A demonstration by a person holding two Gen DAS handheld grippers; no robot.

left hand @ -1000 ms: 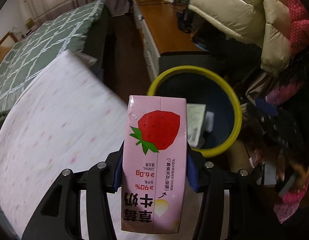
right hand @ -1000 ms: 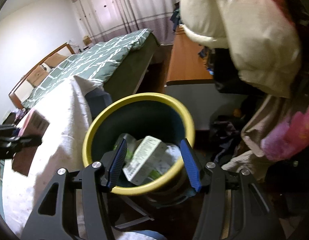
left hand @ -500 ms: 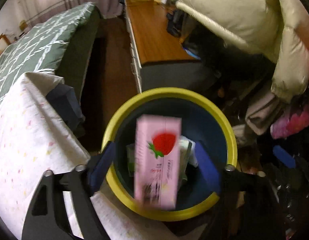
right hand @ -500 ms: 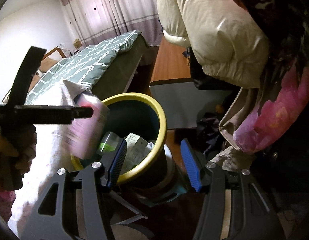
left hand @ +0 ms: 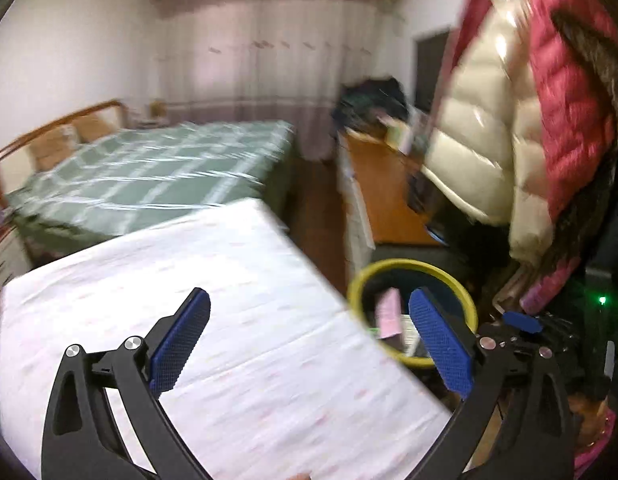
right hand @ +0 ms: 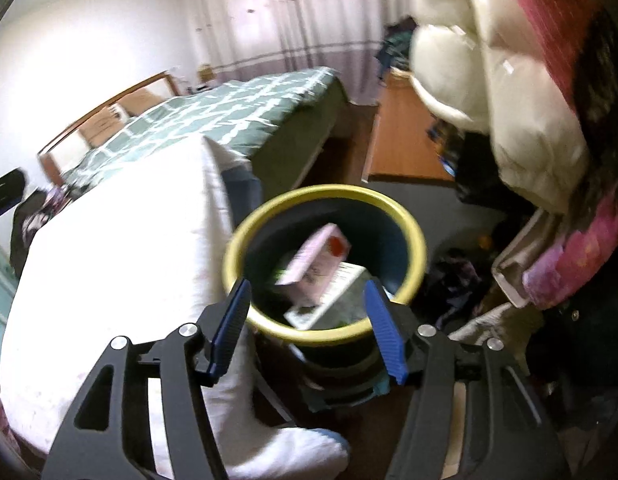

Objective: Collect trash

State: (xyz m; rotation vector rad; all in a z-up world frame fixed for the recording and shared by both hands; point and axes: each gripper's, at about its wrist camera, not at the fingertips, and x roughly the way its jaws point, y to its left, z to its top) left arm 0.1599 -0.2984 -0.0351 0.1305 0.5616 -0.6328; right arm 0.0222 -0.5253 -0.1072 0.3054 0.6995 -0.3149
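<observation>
The pink strawberry milk carton [right hand: 315,266] lies tilted inside the dark bin with a yellow rim [right hand: 409,228], on top of a white and green carton [right hand: 341,292]. The carton [left hand: 389,312] and bin rim [left hand: 465,292] also show in the left wrist view, at the right. My left gripper [left hand: 309,334] is wide open and empty above the white flowered cloth [left hand: 229,300]. My right gripper [right hand: 307,330] is open and empty, its fingertips just over the near rim of the bin.
The cloth-covered table [right hand: 121,248] stands left of the bin. A green checked bed [left hand: 149,176] lies behind it. A wooden desk [right hand: 405,140] stands behind the bin. Padded jackets [right hand: 509,92] hang at the right, with clothes piled on the floor [right hand: 489,280].
My left gripper opened and let go of the pink carton, which dropped into the bin. The left gripper then swung back over the table. The right gripper stayed open by the bin.
</observation>
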